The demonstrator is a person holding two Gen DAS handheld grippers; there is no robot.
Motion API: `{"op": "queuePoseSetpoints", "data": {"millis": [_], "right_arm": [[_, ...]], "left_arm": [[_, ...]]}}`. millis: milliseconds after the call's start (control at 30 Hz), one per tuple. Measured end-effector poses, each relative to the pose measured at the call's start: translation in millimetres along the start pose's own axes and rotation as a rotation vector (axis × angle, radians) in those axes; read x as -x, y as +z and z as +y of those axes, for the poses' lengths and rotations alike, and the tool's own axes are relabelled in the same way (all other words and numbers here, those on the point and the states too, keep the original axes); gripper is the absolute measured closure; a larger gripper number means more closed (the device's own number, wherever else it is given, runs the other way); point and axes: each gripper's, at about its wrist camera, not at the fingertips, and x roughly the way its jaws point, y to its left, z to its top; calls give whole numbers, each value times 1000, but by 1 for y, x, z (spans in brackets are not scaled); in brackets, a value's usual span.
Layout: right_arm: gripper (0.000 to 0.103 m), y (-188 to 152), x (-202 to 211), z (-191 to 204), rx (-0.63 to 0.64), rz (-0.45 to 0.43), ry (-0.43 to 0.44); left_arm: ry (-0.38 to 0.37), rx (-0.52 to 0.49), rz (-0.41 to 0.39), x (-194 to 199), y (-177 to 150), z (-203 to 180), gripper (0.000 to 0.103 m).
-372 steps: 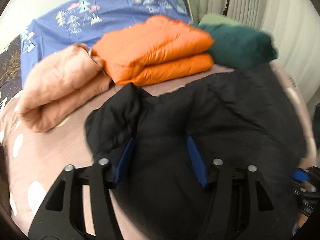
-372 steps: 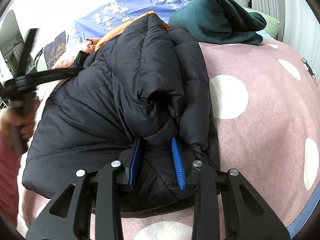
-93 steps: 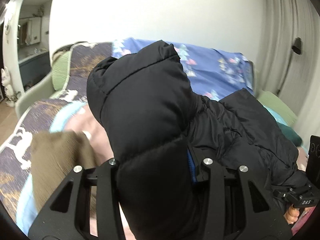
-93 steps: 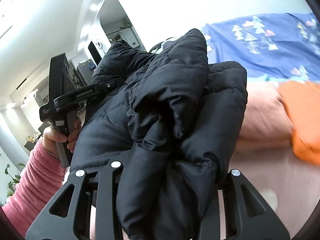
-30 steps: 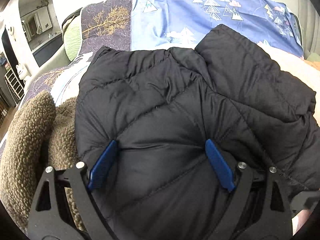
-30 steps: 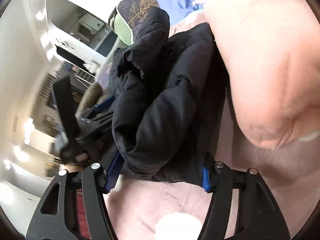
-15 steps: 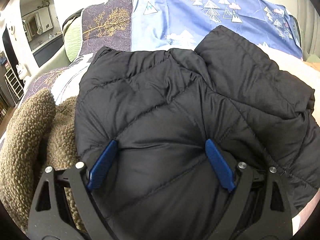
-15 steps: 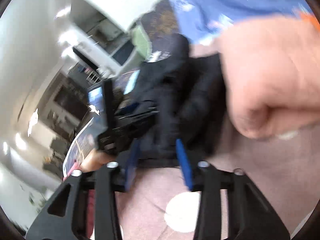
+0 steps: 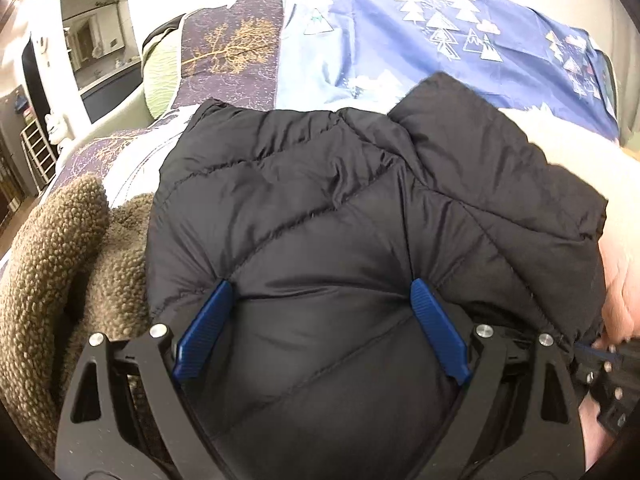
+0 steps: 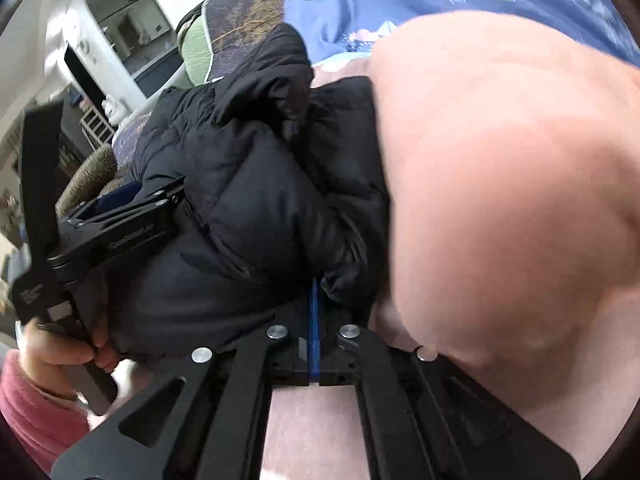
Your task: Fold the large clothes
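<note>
The black puffer jacket (image 9: pixel 340 220) lies folded in a bundle on the bed. My left gripper (image 9: pixel 319 283) is open wide, and the near part of the bundle bulges between its blue fingers (image 9: pixel 438 328). In the right wrist view the jacket (image 10: pixel 248 184) sits left of centre, with the left gripper (image 10: pixel 120 216) in a person's hand (image 10: pixel 60 352) at its left side. My right gripper (image 10: pixel 314 280) is shut, blue pads together, its tips touching the jacket's near lower edge. I see no fabric caught between the pads.
A brown fleece garment (image 9: pixel 52 272) lies left of the jacket. A folded peach jacket (image 10: pixel 500 200) bulks close on the right. Blue tree-print bedding (image 9: pixel 440 40) and a dark tree-print cover (image 9: pixel 232 52) lie behind. Pink sheet (image 10: pixel 312 432) is under the right gripper.
The right gripper's jaws closed from wide around the jacket's end to fully shut, and it drew back and swung. The left gripper and the jacket stayed put.
</note>
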Motion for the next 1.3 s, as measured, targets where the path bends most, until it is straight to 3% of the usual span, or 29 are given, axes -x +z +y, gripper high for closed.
{"op": "queuePoseSetpoints", "data": {"millis": [100,167,300,500,633,700,867,1100,1300], "right_arm": [[93,-7,27,-2,24,-20,15],[90,-19,55,5,94,-69,-44],[76,-44,108,18,188,-159,-150],[48,-92,192,31,265,-286,-235],[39,-117,227,45,276,-325,-258],[28,-133,242,49,265,-347,-266],[20,-174,281,57,248,-380,-258],[13,-215,312,57,228,-378,-259],[7,-238,331,58,230,-405,-280]], "left_arm": [[0,-7,-7,13,-3,0,11],[-33,10,-6,28,-9,4,11],[-132,105,-24,83,-33,16,9],[-137,91,-101,172,-82,-1,2],[-150,105,-144,229,-108,-17,2],[-141,104,-154,252,-118,-26,2],[-101,66,-198,314,-145,-45,2],[-22,-27,-248,378,-186,-69,2],[48,-31,-256,408,-211,-83,2]]}}
